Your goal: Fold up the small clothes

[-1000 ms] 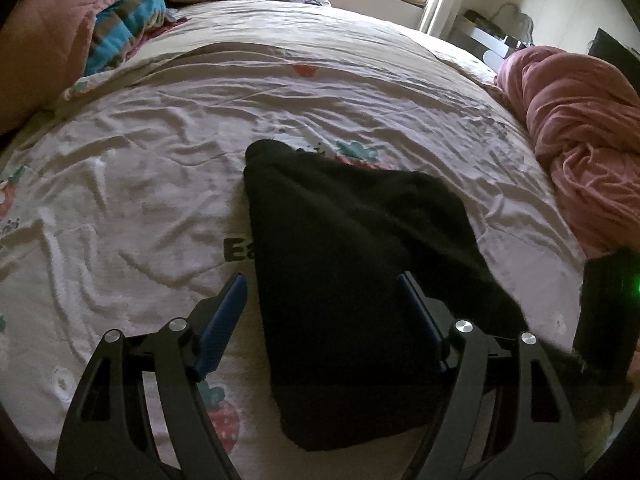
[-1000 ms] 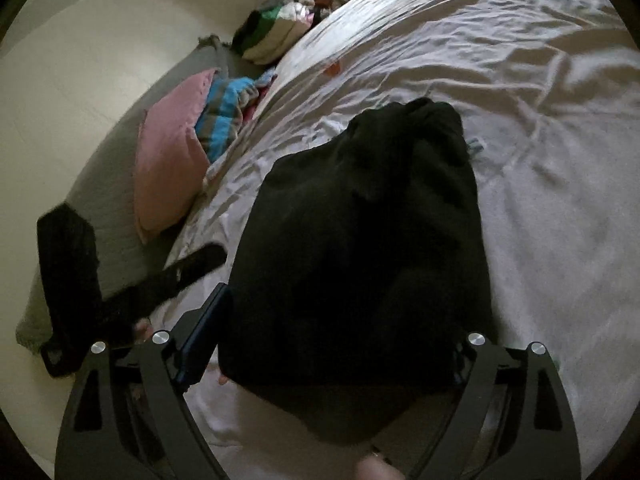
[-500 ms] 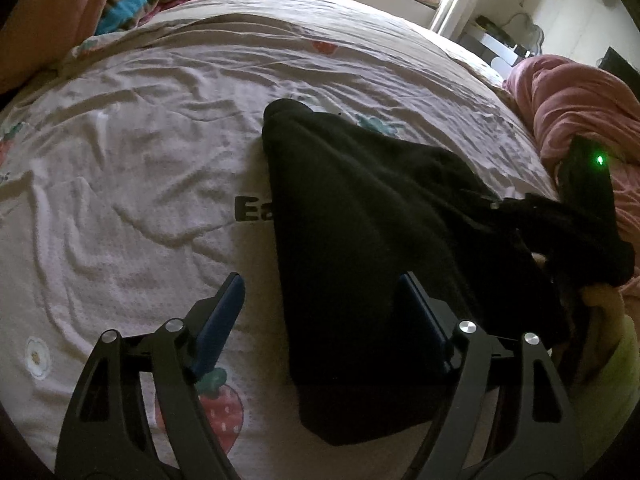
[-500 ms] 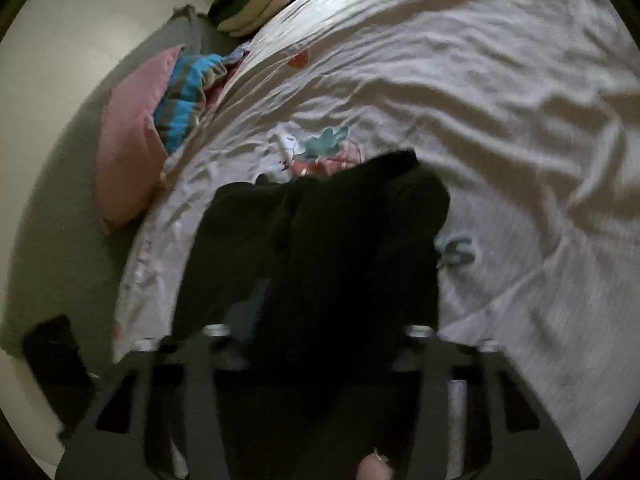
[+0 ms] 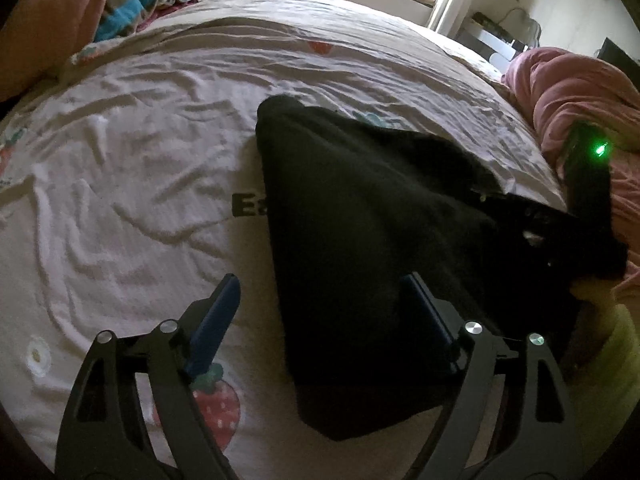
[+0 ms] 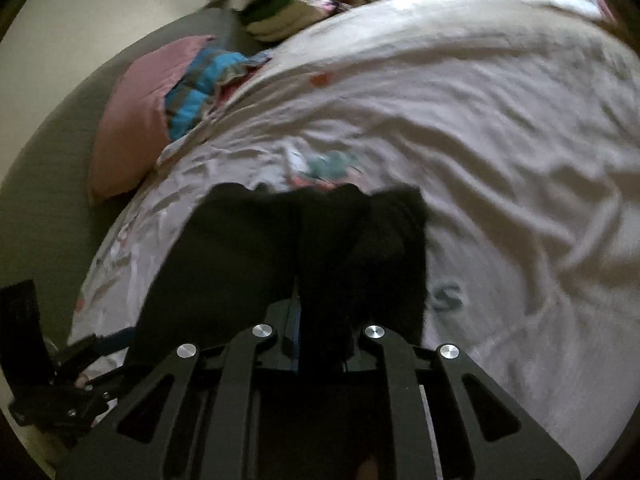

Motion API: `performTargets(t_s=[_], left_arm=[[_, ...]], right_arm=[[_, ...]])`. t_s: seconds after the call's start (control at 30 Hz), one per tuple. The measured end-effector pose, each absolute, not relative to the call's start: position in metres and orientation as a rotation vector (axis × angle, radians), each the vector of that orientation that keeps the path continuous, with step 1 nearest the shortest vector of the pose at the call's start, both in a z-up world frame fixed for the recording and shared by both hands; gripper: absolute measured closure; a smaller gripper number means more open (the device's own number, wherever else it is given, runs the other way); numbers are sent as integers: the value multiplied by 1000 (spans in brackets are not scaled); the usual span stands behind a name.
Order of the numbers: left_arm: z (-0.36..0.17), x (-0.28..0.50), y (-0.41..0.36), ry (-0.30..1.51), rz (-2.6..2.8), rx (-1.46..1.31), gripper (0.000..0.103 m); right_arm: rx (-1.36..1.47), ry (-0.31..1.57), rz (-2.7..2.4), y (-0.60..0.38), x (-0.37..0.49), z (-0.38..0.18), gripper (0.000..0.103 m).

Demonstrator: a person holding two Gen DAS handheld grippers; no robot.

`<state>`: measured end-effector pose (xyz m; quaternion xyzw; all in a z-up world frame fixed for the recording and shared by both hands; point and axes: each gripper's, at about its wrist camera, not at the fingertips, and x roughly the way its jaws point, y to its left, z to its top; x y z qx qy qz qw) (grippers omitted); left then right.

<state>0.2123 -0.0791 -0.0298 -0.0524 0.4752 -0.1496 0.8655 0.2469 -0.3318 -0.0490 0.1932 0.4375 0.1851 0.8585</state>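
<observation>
A black garment (image 5: 360, 248) lies on the white printed bedsheet (image 5: 132, 184). My left gripper (image 5: 320, 316) is open, its blue-padded fingers (image 5: 218, 316) straddling the garment's near left part without holding it. My right gripper (image 6: 320, 312) is shut on a bunched edge of the black garment (image 6: 332, 248) and lifts it off the sheet. In the left wrist view the right gripper's body with a green light (image 5: 588, 184) sits at the garment's right side. The left gripper shows at the lower left of the right wrist view (image 6: 100, 348).
A pink pillow (image 6: 136, 120) and a blue striped cloth (image 6: 200, 88) lie at the head of the bed. Folded clothes (image 6: 288, 12) are stacked beyond them. A pink blanket (image 5: 576, 96) is heaped on the right side of the bed.
My right gripper has closed on the garment's edge and raised it, bunching the cloth. My left gripper stayed open and shifted only slightly.
</observation>
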Motion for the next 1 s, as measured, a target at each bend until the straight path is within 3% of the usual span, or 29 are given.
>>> performTargets(t_s=[0.13, 0.33, 0.47, 0.5, 0.93, 0.97, 1.0], left_arm=[[-30, 208, -79, 993, -313, -111, 27], [-29, 205, -77, 987, -308, -108, 27], [-27, 202, -76, 984, -308, -107, 27], [-27, 202, -77, 983, -307, -106, 27], [-25, 187, -66, 963, -308, -154, 27], [-24, 186, -66, 961, -311, -158, 27], [-24, 184, -66, 962, -314, -162, 27]], right_arm=[[438, 913, 317, -344, 234, -48, 74], [359, 862, 225, -344, 206, -25, 69], [351, 807, 242, -343, 185, -8, 50], [354, 797, 264, -341, 179, -4, 49], [341, 845, 423, -307, 147, 0, 49], [348, 866, 417, -306, 150, -5, 53], [354, 879, 420, -306, 150, -8, 65]])
